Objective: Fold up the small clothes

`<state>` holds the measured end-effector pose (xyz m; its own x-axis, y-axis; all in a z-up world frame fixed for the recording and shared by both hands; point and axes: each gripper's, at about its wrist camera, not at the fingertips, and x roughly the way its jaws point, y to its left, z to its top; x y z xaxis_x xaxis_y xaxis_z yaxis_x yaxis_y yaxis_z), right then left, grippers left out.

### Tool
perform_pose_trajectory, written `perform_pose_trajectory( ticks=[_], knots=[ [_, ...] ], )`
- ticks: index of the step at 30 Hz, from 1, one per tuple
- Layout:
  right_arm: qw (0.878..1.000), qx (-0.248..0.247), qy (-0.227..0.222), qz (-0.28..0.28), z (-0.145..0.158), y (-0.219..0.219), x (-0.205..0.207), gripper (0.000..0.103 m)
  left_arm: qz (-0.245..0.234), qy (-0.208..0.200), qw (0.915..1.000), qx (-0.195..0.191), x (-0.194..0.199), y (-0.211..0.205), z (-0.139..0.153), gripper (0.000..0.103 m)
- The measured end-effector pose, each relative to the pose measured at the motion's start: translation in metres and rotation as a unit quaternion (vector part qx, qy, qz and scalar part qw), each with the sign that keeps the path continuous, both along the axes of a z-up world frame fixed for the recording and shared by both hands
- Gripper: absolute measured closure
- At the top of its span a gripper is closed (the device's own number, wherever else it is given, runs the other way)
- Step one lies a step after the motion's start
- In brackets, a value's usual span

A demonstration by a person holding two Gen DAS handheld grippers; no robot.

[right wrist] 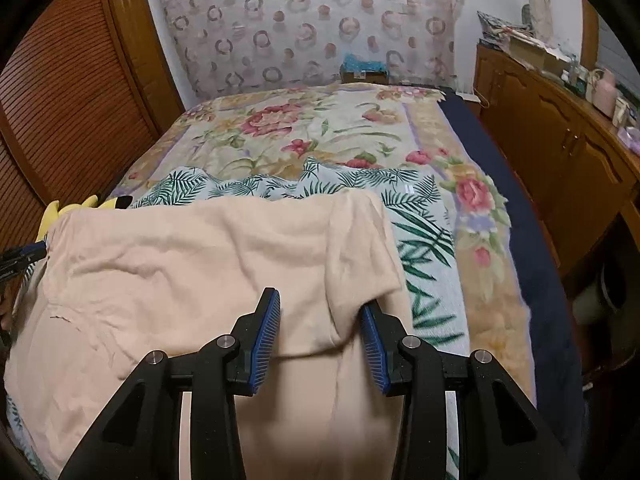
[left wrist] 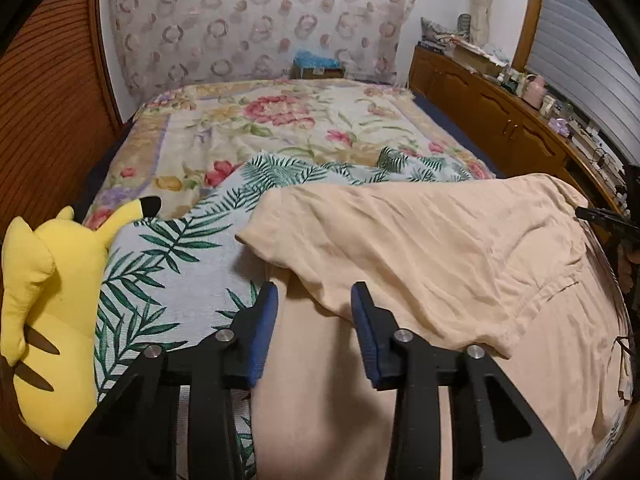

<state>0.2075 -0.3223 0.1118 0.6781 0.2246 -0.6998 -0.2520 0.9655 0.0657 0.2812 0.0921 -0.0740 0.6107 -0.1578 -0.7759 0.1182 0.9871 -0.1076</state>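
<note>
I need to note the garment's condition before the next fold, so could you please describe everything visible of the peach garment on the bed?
The peach garment is a thin, wrinkled, woven-looking piece with a stitched seam. Its far part is folded back over the near part, and it lies on the palm-leaf cloth. The left gripper and the right gripper each straddle a bunched near edge with fabric between the blue pads; whether the pads press on it cannot be told.

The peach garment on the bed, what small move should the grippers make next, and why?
Probably close both grippers fully on the peach garment. Its cloth already lies between the pads of the left gripper and the right gripper, yet gaps show beside the pads, so lifting now might let it slip.
</note>
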Motion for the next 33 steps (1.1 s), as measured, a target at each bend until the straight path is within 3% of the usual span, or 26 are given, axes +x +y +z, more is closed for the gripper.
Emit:
perform_pose_trajectory(
  ticks=[12,13,14,15,18,19,23,33],
  knots=[
    [1.000,-0.016,-0.002,0.003,-0.014,-0.001,0.013,0.068,0.019,0.005,0.9995,-0.024,0.039,0.015,-0.002,0.070],
    [1.000,-0.017,-0.002,0.002,-0.014,-0.001,0.014,0.070,0.013,0.001,0.9996,-0.023,0.041,0.013,-0.002,0.077],
    [1.000,-0.017,-0.002,0.001,-0.012,-0.001,0.014,0.071,0.009,-0.002,0.9997,-0.022,0.042,0.012,-0.001,0.092],
    [1.000,-0.017,-0.003,0.000,-0.010,-0.001,0.015,0.077,0.008,-0.006,0.9998,-0.017,0.043,0.010,0.000,0.097],
    [1.000,-0.023,-0.016,0.001,-0.005,0.000,0.015,0.098,0.008,-0.026,0.9996,-0.008,0.041,0.004,0.007,0.098],
    [0.999,-0.024,-0.023,0.003,-0.003,0.001,0.015,0.100,0.007,-0.037,0.9993,-0.005,0.038,0.002,0.012,0.098],
    [0.997,-0.008,-0.070,0.018,0.016,0.003,0.001,0.101,0.010,-0.080,0.9965,-0.019,0.024,0.003,0.038,0.099],
    [0.990,0.027,-0.125,0.063,0.052,0.005,-0.048,0.102,0.007,-0.130,0.9908,-0.036,-0.019,0.004,0.079,0.099]
  ],
)
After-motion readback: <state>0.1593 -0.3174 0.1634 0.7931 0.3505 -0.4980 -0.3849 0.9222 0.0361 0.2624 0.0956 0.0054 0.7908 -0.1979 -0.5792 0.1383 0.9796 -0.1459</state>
